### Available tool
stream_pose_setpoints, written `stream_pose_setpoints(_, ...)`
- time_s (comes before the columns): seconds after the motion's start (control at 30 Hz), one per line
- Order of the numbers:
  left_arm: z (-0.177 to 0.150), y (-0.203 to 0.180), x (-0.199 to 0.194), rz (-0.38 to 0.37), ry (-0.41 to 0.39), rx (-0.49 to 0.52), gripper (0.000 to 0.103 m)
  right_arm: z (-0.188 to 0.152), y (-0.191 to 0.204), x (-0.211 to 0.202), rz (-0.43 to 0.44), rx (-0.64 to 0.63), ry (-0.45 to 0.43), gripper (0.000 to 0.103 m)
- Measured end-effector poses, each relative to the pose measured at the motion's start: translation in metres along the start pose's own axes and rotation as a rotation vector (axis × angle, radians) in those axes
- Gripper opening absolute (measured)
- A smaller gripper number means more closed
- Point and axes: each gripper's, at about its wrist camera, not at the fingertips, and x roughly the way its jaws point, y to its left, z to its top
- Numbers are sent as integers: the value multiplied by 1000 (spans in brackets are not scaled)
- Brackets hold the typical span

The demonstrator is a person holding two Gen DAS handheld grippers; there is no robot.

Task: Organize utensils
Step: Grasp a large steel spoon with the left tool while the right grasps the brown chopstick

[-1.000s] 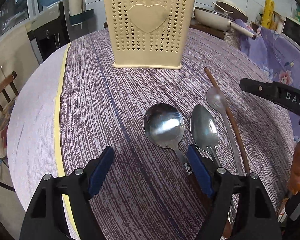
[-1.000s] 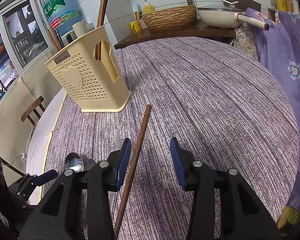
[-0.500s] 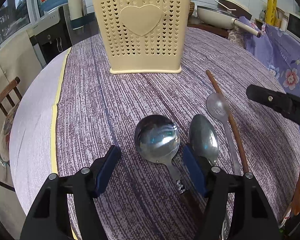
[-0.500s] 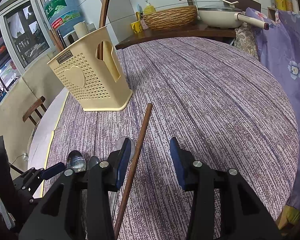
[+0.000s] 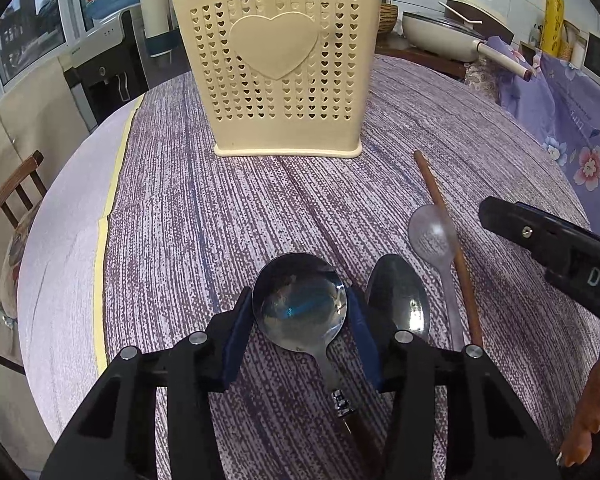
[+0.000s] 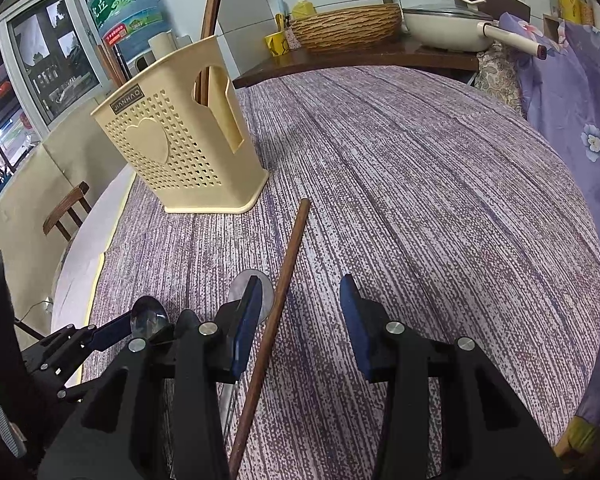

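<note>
Only leftward, round ladle (image 5: 300, 306) between closing left gripper (image 5: 300, 330) pads; right gripper (image 6: 296, 320) agape, empty

cream-yellow utensil holder (image 5: 278, 68), walls punched with rows of small heart holes, one large plain heart on the front, black label strip with pale lettering near the rim. tablecloth (image 5: 220, 220) purple and white in fine streaks; a yellow band runs along its left edge. round spoon (image 5: 300, 308) shiny silver with blue reflections, handle turning brown. oval spoon (image 5: 400, 300) dark polished steel. plastic spoon (image 5: 432, 234) translucent grey. chopstick (image 6: 278, 312) reddish brown. left gripper (image 5: 300, 332) black with blue pads; right gripper (image 6: 300, 316) likewise. far right: lilac cloth (image 6: 580, 100) printed with flowers.
</note>
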Motion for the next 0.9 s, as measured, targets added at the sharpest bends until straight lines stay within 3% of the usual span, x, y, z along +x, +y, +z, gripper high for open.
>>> stream_pose_setpoints(0.27,2,5,1,-14,-1,-7,47,14,17,24,-50,-43,41,41)
stream_pose_setpoints(0.5,3,7,2,-20,1,13,47,23,25,53,-98,-69,100,24)
stream_pose_setpoints(0.73,5,6,3,-24,0,27,47,29,28,60,-134,-83,100,11)
stream_pose_setpoints(0.9,5,7,4,-32,3,34,47,31,24,62,-112,-65,96,10)
